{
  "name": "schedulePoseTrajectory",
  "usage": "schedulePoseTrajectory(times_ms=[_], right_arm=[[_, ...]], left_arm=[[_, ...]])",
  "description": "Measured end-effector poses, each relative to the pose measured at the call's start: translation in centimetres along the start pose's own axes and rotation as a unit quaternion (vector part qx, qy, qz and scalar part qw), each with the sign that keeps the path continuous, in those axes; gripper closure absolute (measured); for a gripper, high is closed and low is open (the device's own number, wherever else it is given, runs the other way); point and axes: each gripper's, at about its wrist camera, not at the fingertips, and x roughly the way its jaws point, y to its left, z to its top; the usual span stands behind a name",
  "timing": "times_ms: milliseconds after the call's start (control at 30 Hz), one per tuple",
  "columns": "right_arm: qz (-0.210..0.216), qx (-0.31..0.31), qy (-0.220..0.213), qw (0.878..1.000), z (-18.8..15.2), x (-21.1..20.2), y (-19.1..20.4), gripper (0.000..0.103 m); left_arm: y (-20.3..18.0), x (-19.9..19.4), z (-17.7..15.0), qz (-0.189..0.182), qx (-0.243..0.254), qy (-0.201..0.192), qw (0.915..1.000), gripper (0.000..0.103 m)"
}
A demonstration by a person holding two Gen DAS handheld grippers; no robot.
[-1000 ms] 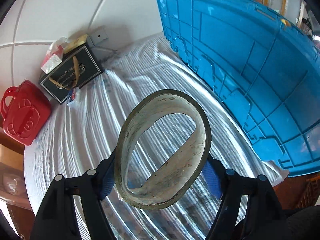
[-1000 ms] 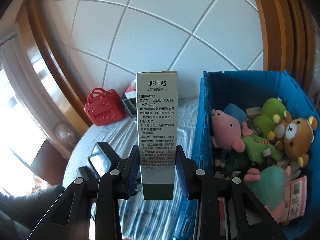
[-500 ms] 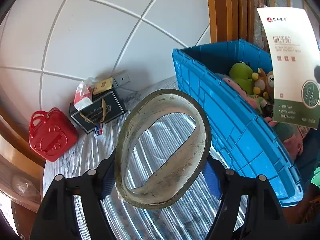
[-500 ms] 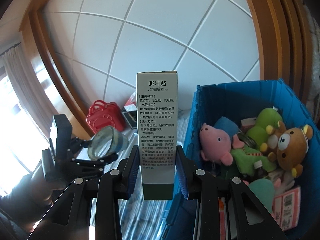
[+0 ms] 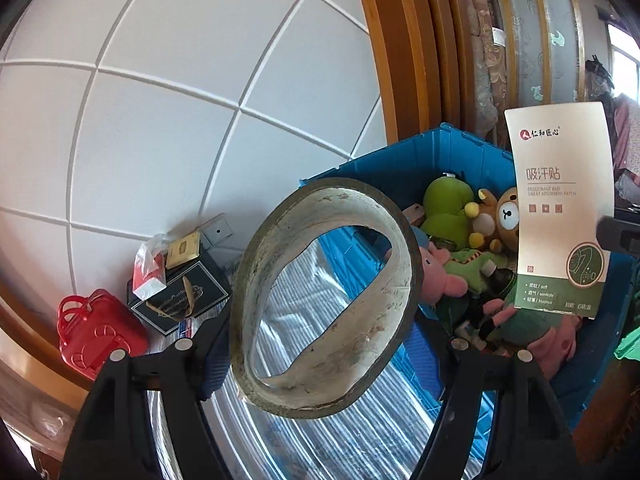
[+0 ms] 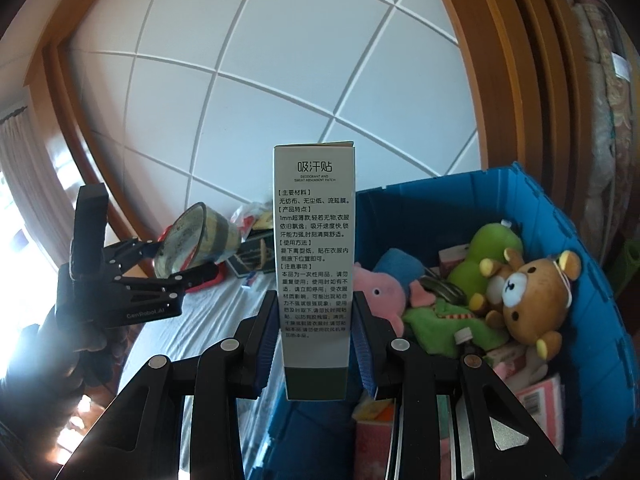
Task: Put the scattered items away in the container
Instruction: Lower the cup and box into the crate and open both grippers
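L gripper (image 5: 324, 344) grips tape roll (image 5: 324, 296); R gripper (image 6: 316, 344) clamps upright patch box (image 6: 314, 264), both beside blue bin (image 6: 592, 280).

White panelled wall (image 6: 248, 92) w/ grid lines, wood trim (image 6: 500, 80), curtain (image 6: 24, 168), bright window light

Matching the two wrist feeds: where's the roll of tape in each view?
Left wrist: the roll of tape fills the centre foreground, clamped between the left tongs.
Right wrist: the roll sits small at mid-left, held in the left tongs, left of the tall box in the right tongs.
Shared landmark: the blue crate, at right in both.
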Motion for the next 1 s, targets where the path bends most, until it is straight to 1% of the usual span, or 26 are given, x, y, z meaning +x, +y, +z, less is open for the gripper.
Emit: schedulePoseTrajectory(times_ms=[233, 533, 733, 800, 833, 867, 900, 933, 1000], right_arm=[[-0.045, 0.034, -0.016, 0.998, -0.3, -2.4, -4.6, 0.069], [-0.109, 0.073, -0.024, 0.991, -1.3, -5.3, -10.1, 0.069], [-0.129, 0.094, -0.019, 0.987, -2.1, -5.7, -12.3, 0.069], [-0.13, 0.098, -0.017, 0.987, -2.2, -5.7, -12.7, 0.069], [-0.126, 0.098, -0.017, 0.987, -2.2, -5.7, -12.8, 0.066], [-0.117, 0.096, -0.017, 0.988, -2.1, -5.5, -12.8, 0.059], [-0.11, 0.092, -0.014, 0.99, -1.9, -5.2, -12.7, 0.043], [-0.112, 0.085, -0.011, 0.99, -1.7, -4.7, -12.5, 0.001], [-0.111, 0.068, -0.014, 0.991, -1.3, -4.3, -11.9, 0.0]], left_arm=[[-4.4, 0.8, 3.8, -0.032, 0.033, -0.022, 0.9987, 0.03], [-9.9, 3.0, 9.0, -0.073, 0.072, -0.039, 0.9939, 0.03], [-12.9, 4.1, 11.9, -0.098, 0.088, -0.049, 0.99, 0.03], [-13.5, 4.4, 12.8, -0.101, 0.089, -0.055, 0.9894, 0.029], [-13.6, 4.5, 13.2, -0.096, 0.084, -0.057, 0.9902, 0.029], [-13.5, 4.6, 13.7, -0.085, 0.074, -0.058, 0.9919, 0.026], [-13.5, 4.9, 14.1, -0.068, 0.065, -0.056, 0.9939, 0.011], [-13.4, 5.2, 14.4, -0.054, 0.061, -0.05, 0.9954, 0.0], [-12.8, 5.6, 14.5, -0.045, 0.051, -0.043, 0.9967, 0.0]])
